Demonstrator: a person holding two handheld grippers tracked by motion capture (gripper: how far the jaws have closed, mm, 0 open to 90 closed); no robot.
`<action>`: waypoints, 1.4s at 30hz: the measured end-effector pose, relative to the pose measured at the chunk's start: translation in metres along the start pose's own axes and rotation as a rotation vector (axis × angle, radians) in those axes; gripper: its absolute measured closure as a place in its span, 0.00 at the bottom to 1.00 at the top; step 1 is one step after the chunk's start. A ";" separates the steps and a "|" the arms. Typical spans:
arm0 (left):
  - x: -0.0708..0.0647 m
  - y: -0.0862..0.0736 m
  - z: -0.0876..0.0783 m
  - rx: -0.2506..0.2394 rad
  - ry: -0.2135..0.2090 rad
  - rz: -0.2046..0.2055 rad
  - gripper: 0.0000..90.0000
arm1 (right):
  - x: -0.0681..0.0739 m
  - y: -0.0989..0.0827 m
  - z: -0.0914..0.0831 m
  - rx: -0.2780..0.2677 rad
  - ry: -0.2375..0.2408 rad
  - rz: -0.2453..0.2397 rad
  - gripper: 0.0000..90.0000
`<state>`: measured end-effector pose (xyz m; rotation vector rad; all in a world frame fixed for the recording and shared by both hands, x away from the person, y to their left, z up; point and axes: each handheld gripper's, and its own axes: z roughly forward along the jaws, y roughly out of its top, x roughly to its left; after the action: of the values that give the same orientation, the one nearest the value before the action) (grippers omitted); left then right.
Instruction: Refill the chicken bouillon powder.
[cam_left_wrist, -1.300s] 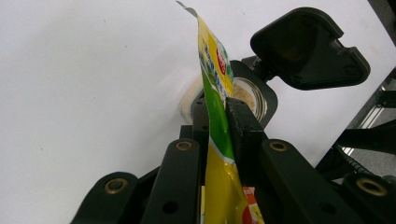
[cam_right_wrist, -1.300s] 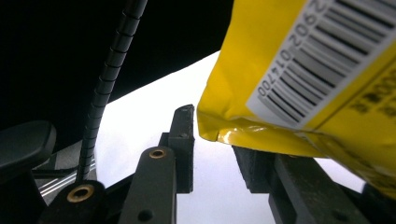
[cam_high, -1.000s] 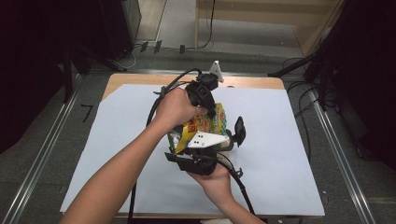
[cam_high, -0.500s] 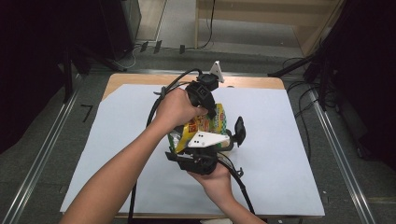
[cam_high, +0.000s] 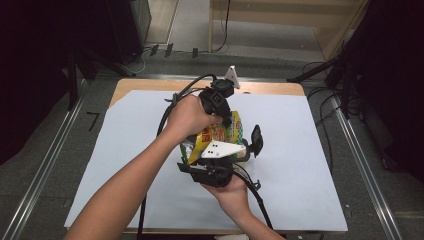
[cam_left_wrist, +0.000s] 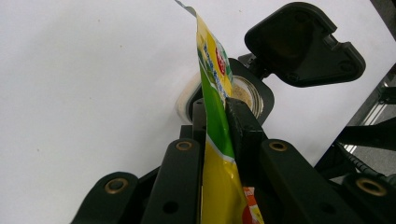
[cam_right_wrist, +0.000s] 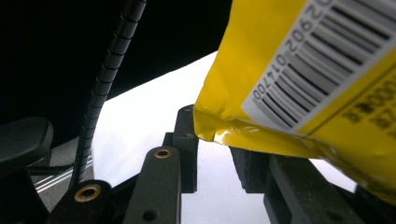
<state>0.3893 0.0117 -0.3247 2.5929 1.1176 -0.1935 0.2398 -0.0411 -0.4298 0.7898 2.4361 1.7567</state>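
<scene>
A yellow and green snack bag is held up over the white sheet between both hands. My left gripper comes at it from the far side. In the left gripper view this gripper is shut on the bag's thin edge, which sticks up past the jaws. My right gripper, with its white plate on top, sits at the bag's near side. In the right gripper view its jaws stand open, and the bag's barcode corner hangs over the right-hand jaw.
A white sheet covers most of the wooden table. Black cables trail from both grippers across the sheet. Metal rails run along both sides of the table, and dark equipment stands beyond.
</scene>
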 end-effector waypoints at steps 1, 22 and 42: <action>0.000 0.000 0.000 0.000 0.000 -0.001 0.93 | 0.000 0.000 0.000 0.001 -0.002 -0.003 0.82; 0.000 -0.002 -0.001 -0.011 -0.010 0.004 0.93 | 0.000 -0.004 0.002 0.003 -0.009 -0.009 0.81; 0.006 -0.020 -0.008 -0.060 -0.067 0.006 0.94 | -0.003 -0.016 0.013 0.033 -0.010 -0.024 0.76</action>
<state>0.3790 0.0313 -0.3230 2.5176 1.0757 -0.2395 0.2401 -0.0346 -0.4499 0.7674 2.4639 1.7040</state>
